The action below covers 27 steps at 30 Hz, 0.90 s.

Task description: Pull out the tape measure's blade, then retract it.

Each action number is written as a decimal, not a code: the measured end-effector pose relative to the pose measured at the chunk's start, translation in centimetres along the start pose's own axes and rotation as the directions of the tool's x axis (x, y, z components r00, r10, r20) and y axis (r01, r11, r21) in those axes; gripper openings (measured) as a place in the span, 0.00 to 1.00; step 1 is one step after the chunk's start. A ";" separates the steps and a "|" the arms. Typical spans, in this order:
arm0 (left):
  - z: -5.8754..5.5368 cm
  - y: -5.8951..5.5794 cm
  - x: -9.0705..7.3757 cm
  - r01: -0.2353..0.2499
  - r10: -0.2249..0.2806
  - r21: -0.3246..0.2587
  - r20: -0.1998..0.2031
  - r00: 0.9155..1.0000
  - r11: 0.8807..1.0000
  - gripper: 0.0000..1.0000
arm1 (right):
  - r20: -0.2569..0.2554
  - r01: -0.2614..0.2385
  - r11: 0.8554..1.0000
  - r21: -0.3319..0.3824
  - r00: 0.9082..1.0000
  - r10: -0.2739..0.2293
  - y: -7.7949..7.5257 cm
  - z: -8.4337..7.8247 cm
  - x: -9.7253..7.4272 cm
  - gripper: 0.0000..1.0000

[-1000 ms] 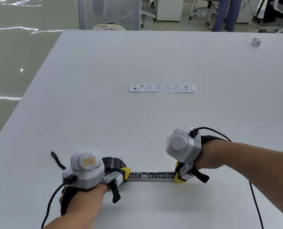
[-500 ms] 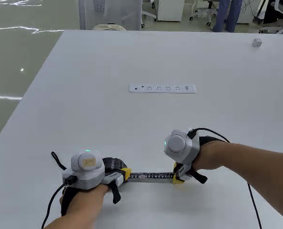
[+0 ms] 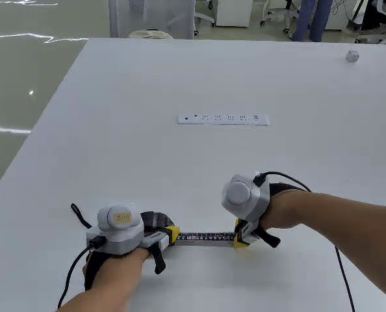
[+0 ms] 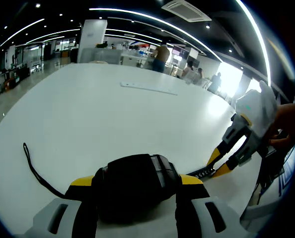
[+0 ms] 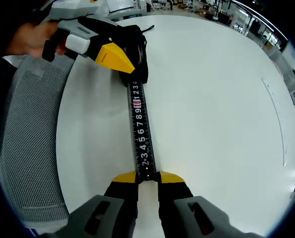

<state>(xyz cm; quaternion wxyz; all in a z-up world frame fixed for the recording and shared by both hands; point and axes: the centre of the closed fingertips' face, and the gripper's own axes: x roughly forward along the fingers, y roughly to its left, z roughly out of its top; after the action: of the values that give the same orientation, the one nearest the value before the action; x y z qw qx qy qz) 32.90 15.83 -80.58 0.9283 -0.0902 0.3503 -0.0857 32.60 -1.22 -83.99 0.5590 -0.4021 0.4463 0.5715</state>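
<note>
At 7 o'clock on the tabletop (image 3: 245, 71), the left claw (image 4: 136, 182) is clamped on the tape measure (image 3: 155, 221). Its blade (image 5: 140, 129) runs toward 3 o'clock, slightly shorter than a second ago. The right claw (image 5: 147, 176), pinching the tip, has drifted leftward, so retraction looks under way.

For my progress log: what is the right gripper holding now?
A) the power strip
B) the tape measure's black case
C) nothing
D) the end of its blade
D: the right gripper is closed on the end of the blade; the left gripper clamps the case.
</note>
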 end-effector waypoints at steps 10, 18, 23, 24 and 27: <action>0.0 0.0 0.0 0.000 0.000 -0.002 0.001 1.000 1.000 0.60 | 0.004 -0.001 1.000 -0.003 1.000 0.001 0.1 0.5 0.1 0.14; 0.0 0.0 0.0 0.000 0.000 -0.004 0.001 1.000 1.000 0.60 | 0.010 -0.002 1.000 -0.003 1.000 0.002 0.1 0.9 0.2 0.14; 0.0 0.0 0.0 0.000 0.000 -0.003 0.001 1.000 1.000 0.60 | 0.013 -0.002 1.000 -0.006 1.000 0.002 0.2 1.2 0.3 0.14; 0.0 0.0 0.0 0.000 0.000 -0.003 0.001 1.000 1.000 0.60 | 0.014 -0.001 1.000 -0.009 1.000 0.001 0.2 1.2 0.3 0.14; 0.0 0.0 0.0 0.000 0.000 -0.004 0.001 1.000 1.000 0.60 | 0.013 0.001 1.000 -0.013 1.000 -0.001 0.2 1.4 0.3 0.14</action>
<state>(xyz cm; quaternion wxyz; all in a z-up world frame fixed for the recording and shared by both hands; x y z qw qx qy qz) 32.88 15.85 -80.55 0.9284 -0.0920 0.3499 -0.0849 32.45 0.23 -83.90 0.5594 -0.4025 0.4387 0.5767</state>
